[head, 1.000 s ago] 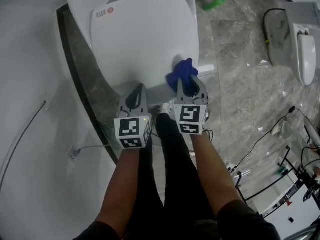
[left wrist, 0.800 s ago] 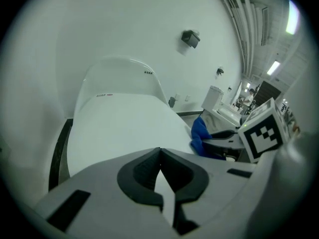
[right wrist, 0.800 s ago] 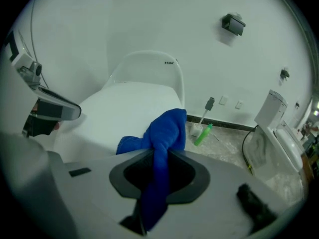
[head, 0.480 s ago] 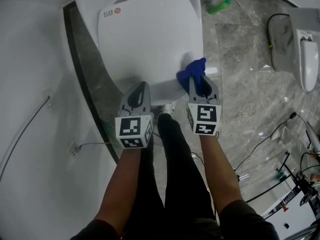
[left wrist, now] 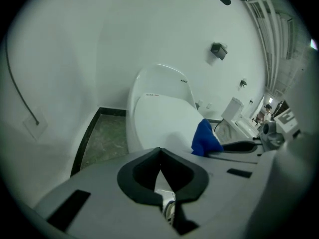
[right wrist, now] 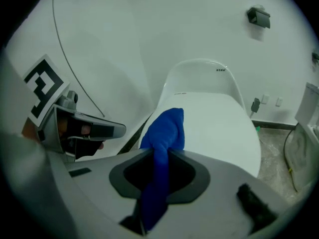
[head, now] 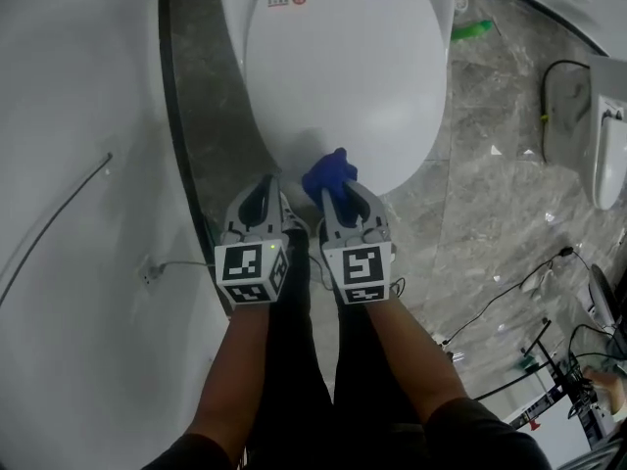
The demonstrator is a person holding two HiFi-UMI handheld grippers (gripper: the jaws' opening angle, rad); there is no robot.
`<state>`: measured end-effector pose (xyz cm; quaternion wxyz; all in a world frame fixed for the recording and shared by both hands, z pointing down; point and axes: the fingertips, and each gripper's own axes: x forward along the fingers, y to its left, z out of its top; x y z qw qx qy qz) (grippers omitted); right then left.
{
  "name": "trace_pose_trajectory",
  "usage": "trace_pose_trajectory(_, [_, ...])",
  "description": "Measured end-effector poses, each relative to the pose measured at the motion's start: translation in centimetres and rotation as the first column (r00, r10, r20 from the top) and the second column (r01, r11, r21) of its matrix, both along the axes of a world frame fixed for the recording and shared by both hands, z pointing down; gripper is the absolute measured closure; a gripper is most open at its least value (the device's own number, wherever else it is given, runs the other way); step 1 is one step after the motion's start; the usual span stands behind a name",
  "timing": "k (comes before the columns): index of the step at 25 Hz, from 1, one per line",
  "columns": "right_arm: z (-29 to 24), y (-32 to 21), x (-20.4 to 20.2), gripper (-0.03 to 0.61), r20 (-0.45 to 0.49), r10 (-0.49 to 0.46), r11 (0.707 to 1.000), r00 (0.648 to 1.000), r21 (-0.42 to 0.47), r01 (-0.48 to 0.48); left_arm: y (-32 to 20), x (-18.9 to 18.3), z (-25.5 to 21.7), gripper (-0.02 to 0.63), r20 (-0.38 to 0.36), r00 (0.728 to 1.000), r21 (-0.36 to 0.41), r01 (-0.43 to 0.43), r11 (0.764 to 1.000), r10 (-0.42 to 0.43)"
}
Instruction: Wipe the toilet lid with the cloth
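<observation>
Right gripper (head: 345, 196): fingers clamped on a bunched blue cloth (head: 328, 172), which sits at the lower edge of the glossy white toilet lid (head: 343, 76), frame centre. Left gripper (head: 263, 192): fingers together, empty. Risk: the narrow wad could pull free under drag, or leave streaks unwiped.
</observation>
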<state>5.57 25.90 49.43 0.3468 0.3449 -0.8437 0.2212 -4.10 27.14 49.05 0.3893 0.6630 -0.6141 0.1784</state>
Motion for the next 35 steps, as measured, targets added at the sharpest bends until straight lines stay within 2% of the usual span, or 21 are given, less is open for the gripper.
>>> trace_pose_trajectory(5, [3.0,2.1,-4.0,0.511,-0.035,-0.042,0.998,0.998,-0.041,0.041,1.9,-1.7,1.6,0.604,0.012,1.000,-0.027,0.011,1.000,-0.010])
trace_pose_trajectory(11, [4.4,2.2,-3.2,0.511,-0.094,-0.032,0.999,0.995,-0.019,0.030,2.2,-0.3,3.3,0.604,0.013,0.999,-0.035,-0.036,0.999,0.037])
trace_pose_trajectory(18, [4.2,1.3,2.2,0.511,-0.115,0.097,0.995,0.989,-0.016,-0.099,1.0,4.2,2.8,0.604,-0.022,0.994,-0.049,-0.107,0.993,0.106])
trace_pose_trajectory(23, [4.3,0.5,6.9,0.511,-0.141,0.176,0.984,0.974,0.005,-0.177,-0.2,8.9,2.7,0.604,-0.040,0.986,-0.039,-0.164,0.986,0.162])
trace_pose_trajectory(30, [5.1,-1.4,14.7,0.511,-0.185,0.321,0.947,0.929,0.040,-0.319,-1.8,12.5,2.5,0.604,-0.009,0.972,-0.021,-0.236,0.972,0.236])
trace_pose_trajectory(35, [6.2,-2.9,18.3,0.511,-0.227,0.360,0.932,0.905,0.032,-0.362,-2.8,14.6,2.0,0.604,-0.010,0.966,-0.013,-0.260,0.966,0.260])
